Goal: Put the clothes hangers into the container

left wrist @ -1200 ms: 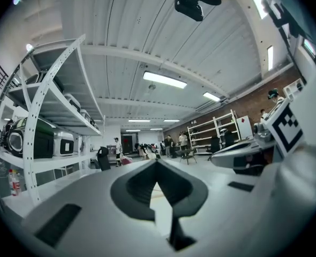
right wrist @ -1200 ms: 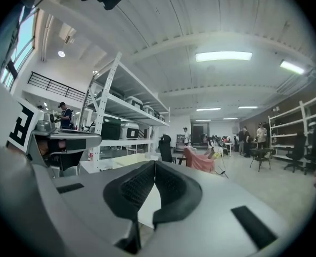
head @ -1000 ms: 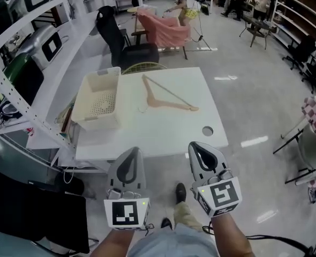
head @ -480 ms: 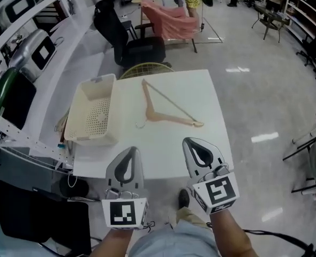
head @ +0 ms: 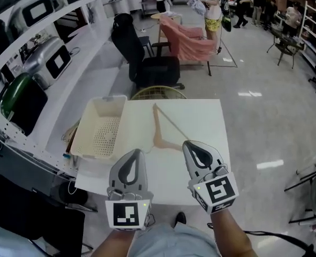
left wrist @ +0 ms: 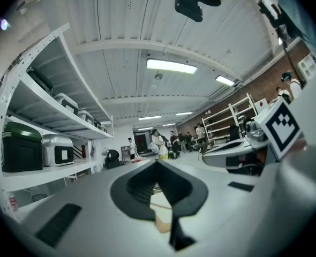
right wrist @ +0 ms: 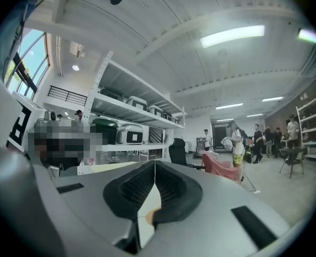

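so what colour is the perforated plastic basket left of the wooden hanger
Cream, close to off-white. The perforated plastic basket shows best in the head view.

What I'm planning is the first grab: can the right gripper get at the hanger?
Probably yes: the hanger lies on the table just ahead of the right gripper, nothing between. Its jaws are shut and must open first.

The right tool (head: 192, 144) hides one end of the hanger (head: 157, 128).

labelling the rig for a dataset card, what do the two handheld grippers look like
The left gripper and right gripper are light grey shells with dark ribbed pads lining teardrop-shaped jaws. Each carries a white cube printed with black square markers and a small green light.
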Tool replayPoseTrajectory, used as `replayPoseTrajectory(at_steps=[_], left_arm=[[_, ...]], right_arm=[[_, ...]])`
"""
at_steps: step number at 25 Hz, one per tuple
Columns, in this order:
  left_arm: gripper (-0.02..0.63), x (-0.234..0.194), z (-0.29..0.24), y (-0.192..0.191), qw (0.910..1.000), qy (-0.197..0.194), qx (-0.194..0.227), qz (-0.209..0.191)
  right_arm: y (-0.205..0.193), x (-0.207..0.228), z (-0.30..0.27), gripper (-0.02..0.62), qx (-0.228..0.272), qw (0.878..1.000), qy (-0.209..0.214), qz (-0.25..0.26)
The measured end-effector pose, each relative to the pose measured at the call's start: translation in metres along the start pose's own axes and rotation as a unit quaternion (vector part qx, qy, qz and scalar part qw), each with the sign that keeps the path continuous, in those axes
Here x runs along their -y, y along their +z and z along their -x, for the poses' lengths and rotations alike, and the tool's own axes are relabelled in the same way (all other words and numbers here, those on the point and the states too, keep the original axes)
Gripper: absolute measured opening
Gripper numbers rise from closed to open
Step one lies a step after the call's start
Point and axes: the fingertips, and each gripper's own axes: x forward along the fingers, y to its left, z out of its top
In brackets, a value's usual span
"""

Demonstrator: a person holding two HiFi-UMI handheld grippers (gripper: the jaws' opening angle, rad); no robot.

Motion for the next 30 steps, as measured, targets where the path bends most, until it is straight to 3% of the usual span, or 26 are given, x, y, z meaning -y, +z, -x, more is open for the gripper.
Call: replayPoseTrajectory(at_steps=[10, 21, 30], left_arm=[[0.011, -0.019, -0.034, -0.001, 0.9993, 0.015, 0.011, 0.033], [0.011, -0.055, -0.1, -0.043, 0.9974, 0.015, -0.022, 0.068], [0.011, -0.058, -0.128, -0.067, 0.9955, -0.002, -0.055, 0.077]], right_arm=[[-0.001, 0.008, -0.046, 0.012, -0.009, 0.999, 0.029, 0.026], [-0.033, 0.035, -0.111, 0.012, -0.06, 0.997, 0.03, 0.024], [-0.064, 0.045, -0.138, 0.012, -0.103, 0.994, 0.038, 0.009]])
